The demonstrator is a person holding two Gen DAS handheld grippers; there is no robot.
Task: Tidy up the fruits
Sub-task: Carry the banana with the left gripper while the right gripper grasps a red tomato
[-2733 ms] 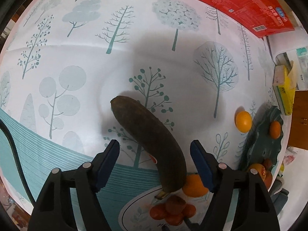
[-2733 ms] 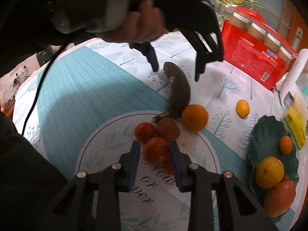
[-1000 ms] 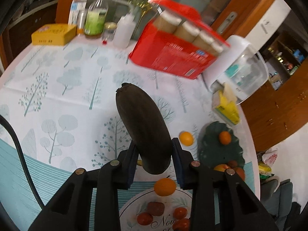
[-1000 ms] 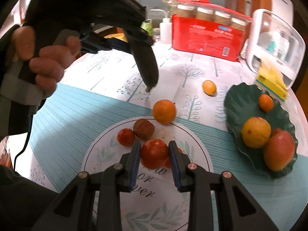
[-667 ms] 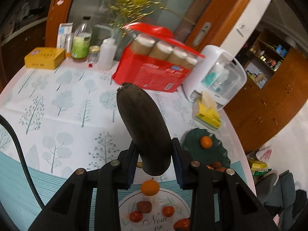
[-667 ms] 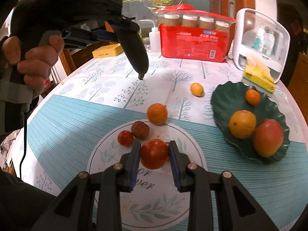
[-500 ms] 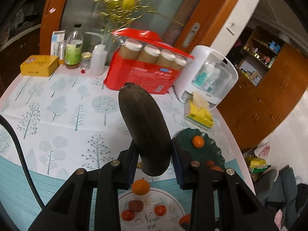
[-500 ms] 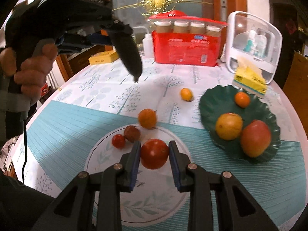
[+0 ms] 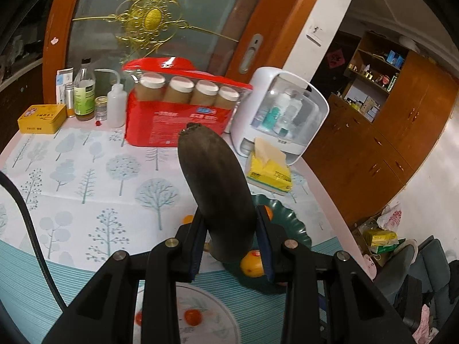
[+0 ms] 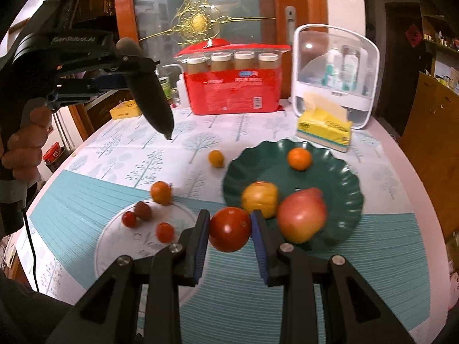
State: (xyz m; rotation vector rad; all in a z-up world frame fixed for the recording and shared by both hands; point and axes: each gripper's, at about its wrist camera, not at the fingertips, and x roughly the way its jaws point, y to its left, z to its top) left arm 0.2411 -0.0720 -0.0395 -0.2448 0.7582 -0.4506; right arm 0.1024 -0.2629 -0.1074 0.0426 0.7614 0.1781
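My left gripper [image 9: 231, 242] is shut on a dark, overripe banana [image 9: 216, 195] and holds it high above the table; it also shows in the right wrist view [image 10: 149, 97] at upper left. My right gripper [image 10: 229, 233] is shut on a red tomato [image 10: 229, 229], held above the table near the left rim of the green scalloped plate [image 10: 338, 177]. The plate holds a small orange [image 10: 299, 158], a yellow fruit [image 10: 259, 199] and a red-yellow mango [image 10: 301, 218]. Loose on the cloth lie a small yellow-orange fruit [image 10: 216, 158], an orange [image 10: 160, 192], a brown fruit [image 10: 142, 210] and two small tomatoes [image 10: 165, 232].
At the back stand a red pack of jars [image 10: 232, 86], a white clear-fronted box [image 10: 335, 77], a yellow tissue pack [image 10: 324, 127], bottles [image 9: 84, 91] and a yellow tin [image 9: 41, 118]. The round table's edge [image 10: 424, 189] runs close on the right.
Both grippers closed on their fruits and lifted them off the table. The right one has swung right toward the green plate, and the left one has risen higher with the banana.
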